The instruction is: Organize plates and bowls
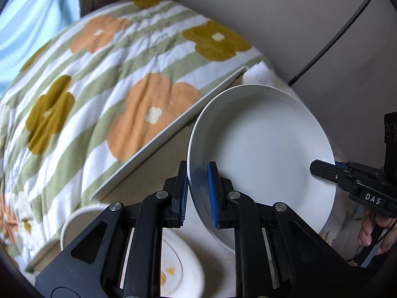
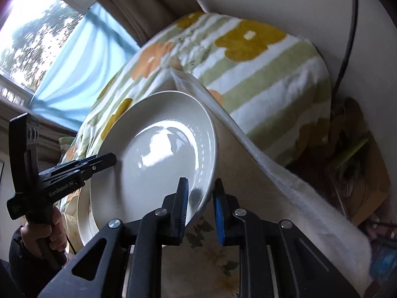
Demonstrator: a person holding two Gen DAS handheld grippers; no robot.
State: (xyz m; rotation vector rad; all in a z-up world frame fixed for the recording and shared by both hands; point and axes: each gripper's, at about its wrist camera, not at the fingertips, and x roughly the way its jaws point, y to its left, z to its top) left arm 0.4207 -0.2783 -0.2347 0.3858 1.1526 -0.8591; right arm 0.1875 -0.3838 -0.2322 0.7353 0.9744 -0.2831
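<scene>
Two grippers share one white plate (image 1: 268,146), held tilted above the table (image 1: 158,154). Left gripper (image 1: 199,193) has its blue-padded fingers narrowed around the plate's near rim, one pad on each face. Right gripper (image 2: 201,203) pinches the opposite edge the same way. Below the left gripper's fingers lies a dirty plate (image 1: 178,270) with yellow crumbs, and a white bowl (image 1: 74,223) sits to its left. Beyond both, a flowered quilt (image 1: 99,79) covers the bed
</scene>
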